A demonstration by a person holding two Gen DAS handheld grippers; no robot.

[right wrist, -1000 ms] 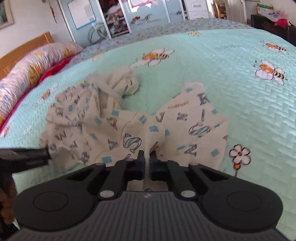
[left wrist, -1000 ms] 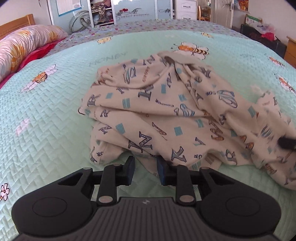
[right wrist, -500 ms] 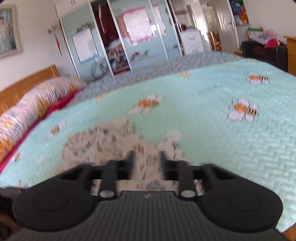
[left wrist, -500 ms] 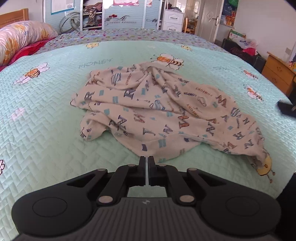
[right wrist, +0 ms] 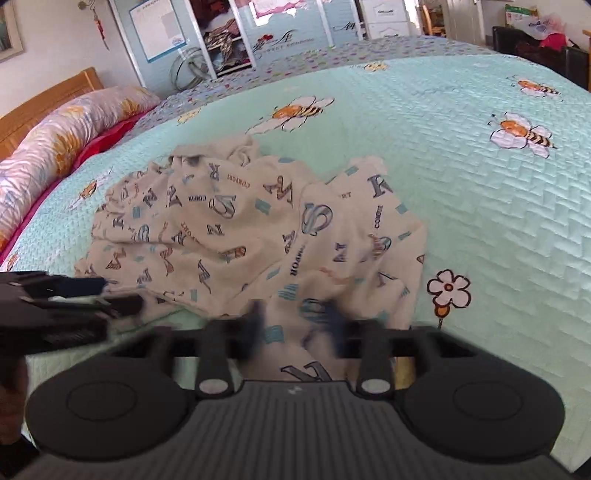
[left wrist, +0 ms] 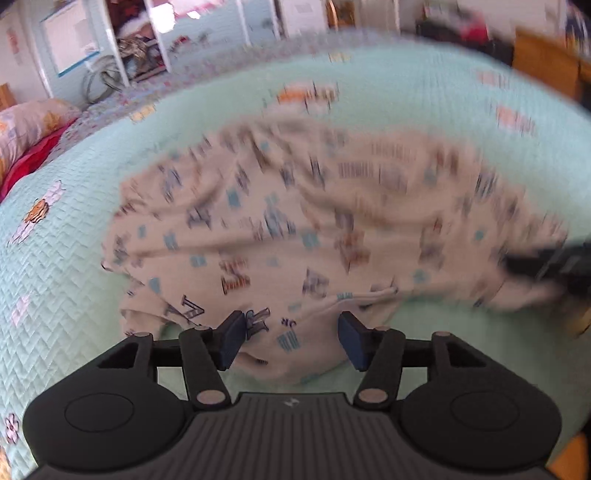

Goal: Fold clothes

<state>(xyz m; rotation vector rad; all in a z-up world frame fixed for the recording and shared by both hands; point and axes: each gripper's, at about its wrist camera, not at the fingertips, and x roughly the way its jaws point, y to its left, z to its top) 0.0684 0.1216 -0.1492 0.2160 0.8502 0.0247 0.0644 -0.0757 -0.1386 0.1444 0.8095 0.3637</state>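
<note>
A cream garment (left wrist: 295,221) printed with blue and brown letters lies crumpled on the mint-green bedspread (left wrist: 55,277). My left gripper (left wrist: 291,339) is at its near edge; its jaws are opening, and a fold of cloth lies between the blue pads (left wrist: 232,338) without being pressed. In the right wrist view the garment (right wrist: 240,221) spreads ahead. My right gripper (right wrist: 293,326) is over its near right corner, its blurred jaws closing with cloth between them. The left gripper (right wrist: 92,295) also shows at the left edge there.
A floral pillow (right wrist: 55,147) and wooden headboard (right wrist: 44,99) lie at the far left. Wardrobe doors (right wrist: 280,33) stand beyond the bed. Dark furniture (right wrist: 535,48) sits at the far right. The bedspread (right wrist: 498,221) extends right of the garment.
The left gripper went from shut to wide apart and moved up to the garment's near edge. The right gripper came back down onto the cloth and its jaws narrowed.
</note>
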